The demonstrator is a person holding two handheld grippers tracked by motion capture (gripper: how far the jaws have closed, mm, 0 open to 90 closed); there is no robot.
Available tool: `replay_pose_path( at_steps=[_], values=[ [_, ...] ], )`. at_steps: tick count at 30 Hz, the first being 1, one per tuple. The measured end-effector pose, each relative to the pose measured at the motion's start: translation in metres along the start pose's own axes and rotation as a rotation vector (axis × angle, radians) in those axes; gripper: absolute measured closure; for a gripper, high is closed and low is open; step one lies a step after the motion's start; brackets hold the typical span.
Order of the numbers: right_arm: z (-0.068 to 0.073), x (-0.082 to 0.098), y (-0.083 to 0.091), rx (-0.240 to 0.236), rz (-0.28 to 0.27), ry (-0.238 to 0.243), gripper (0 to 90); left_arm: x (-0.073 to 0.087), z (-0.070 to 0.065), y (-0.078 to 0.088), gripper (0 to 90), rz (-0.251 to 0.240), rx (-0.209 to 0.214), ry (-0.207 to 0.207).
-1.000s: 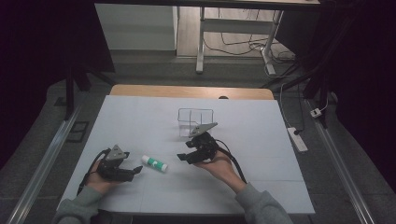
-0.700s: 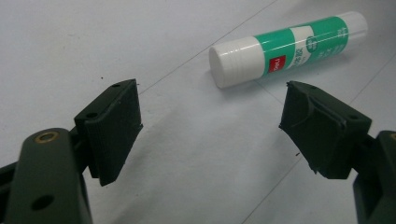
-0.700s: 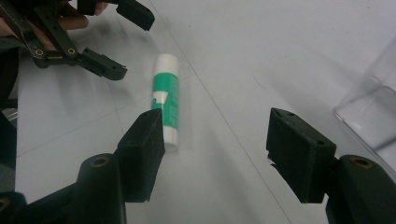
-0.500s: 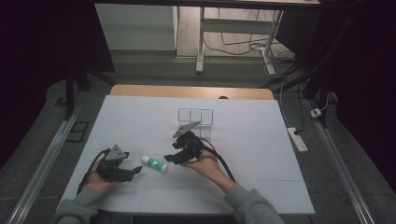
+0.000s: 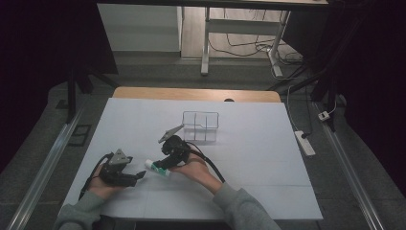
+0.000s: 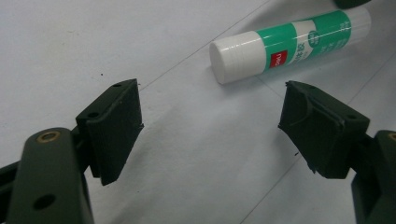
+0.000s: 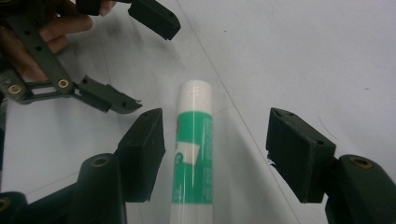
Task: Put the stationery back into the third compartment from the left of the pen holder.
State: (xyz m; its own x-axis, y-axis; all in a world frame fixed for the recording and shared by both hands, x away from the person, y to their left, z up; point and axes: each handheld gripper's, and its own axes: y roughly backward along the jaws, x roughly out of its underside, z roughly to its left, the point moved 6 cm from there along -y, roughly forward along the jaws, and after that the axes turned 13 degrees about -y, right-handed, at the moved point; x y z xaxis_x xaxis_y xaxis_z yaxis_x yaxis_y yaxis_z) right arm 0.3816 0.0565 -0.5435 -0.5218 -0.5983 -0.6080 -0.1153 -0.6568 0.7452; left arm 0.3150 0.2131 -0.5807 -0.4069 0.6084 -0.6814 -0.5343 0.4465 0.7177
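A green and white glue stick [image 5: 158,168] [image 6: 292,44] [image 7: 192,154] lies flat on the white table. My right gripper [image 5: 162,164] [image 7: 215,151] is open and straddles it, jaws apart on either side without touching the tube. My left gripper [image 5: 140,175] [image 6: 210,128] rests at the table's front left, open and empty, a short way from the stick's white cap. The left gripper's jaws also appear at the upper left of the right gripper view [image 7: 135,56], held by a hand.
A clear divided box [image 5: 201,125] stands behind the right gripper near the table's middle. The white table [image 5: 268,158] has a wooden strip along its far edge. A power strip [image 5: 305,143] lies off the right side.
The right gripper has moved left and forward from beside the clear box down over the glue stick. The left gripper has stayed put.
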Motion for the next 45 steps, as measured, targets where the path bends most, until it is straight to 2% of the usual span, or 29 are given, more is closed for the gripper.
replay_pose_path(
  at_steps=[15, 22, 24, 27, 31, 34, 38, 39, 45],
  values=[
    [0.002, -0.011, -0.026, 0.005, 0.040, 0.001, 38.1, 0.000, -0.001, -0.001, 20.5, 0.002, 0.006, -0.005],
    [0.008, -0.014, -0.038, 0.016, 0.088, 0.008, 40.5, 0.001, -0.001, -0.001, 20.5, 0.004, 0.010, -0.007],
    [0.008, -0.014, -0.042, 0.014, 0.087, 0.013, 41.5, 0.001, -0.001, -0.001, 20.4, 0.005, 0.011, -0.006],
    [0.008, -0.012, -0.047, 0.002, 0.103, 0.001, 44.9, 0.001, -0.001, -0.002, 20.5, 0.008, 0.012, -0.005],
    [0.010, -0.009, -0.052, -0.002, 0.123, 0.007, 48.4, 0.001, -0.001, -0.002, 20.4, 0.010, 0.013, -0.005],
    [0.011, -0.009, -0.053, 0.016, 0.130, 0.018, 51.7, 0.001, -0.001, -0.002, 20.4, 0.011, 0.013, -0.005],
    [0.012, -0.009, -0.054, 0.013, 0.126, 0.014, 62.1, 0.001, -0.001, -0.002, 20.4, 0.012, 0.013, -0.006],
    [0.013, -0.009, -0.054, 0.003, 0.131, 0.015, 62.8, 0.001, -0.001, -0.002, 20.3, 0.012, 0.013, -0.006],
    [0.014, -0.009, -0.053, 0.015, 0.129, 0.024, 63.9, 0.001, -0.001, -0.002, 20.3, 0.013, 0.013, -0.007]
  ],
)
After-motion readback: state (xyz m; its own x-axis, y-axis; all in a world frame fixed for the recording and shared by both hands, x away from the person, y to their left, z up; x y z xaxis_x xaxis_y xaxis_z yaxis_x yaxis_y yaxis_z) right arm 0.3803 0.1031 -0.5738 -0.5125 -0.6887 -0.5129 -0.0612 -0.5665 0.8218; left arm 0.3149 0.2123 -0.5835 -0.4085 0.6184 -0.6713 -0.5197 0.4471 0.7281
